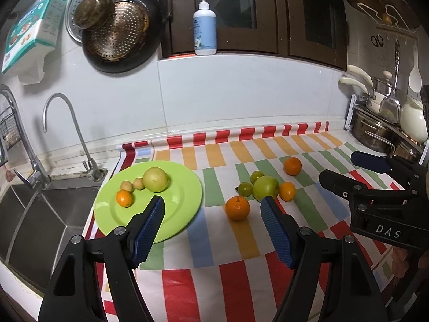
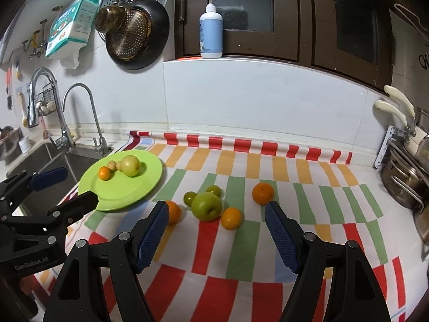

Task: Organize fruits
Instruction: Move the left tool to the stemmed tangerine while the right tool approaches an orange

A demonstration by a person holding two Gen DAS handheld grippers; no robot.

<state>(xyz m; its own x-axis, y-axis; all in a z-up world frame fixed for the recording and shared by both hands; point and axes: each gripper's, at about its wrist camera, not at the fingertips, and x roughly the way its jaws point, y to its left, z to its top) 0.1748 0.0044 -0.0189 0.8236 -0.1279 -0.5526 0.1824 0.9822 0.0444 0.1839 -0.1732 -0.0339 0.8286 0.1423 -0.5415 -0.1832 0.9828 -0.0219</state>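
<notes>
Both claws apart and empty; nearest orange (image 1: 237, 208) lies just ahead between left claw (image 1: 213, 209) fingers, plate (image 1: 185, 187) to its left.

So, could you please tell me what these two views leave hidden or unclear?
- Right wrist view: the near orange is partly hidden behind the right gripper finger.
- Left wrist view: the green plate near rim is covered by the left gripper finger.
- Both views: the bottle label is too small to read.
</notes>
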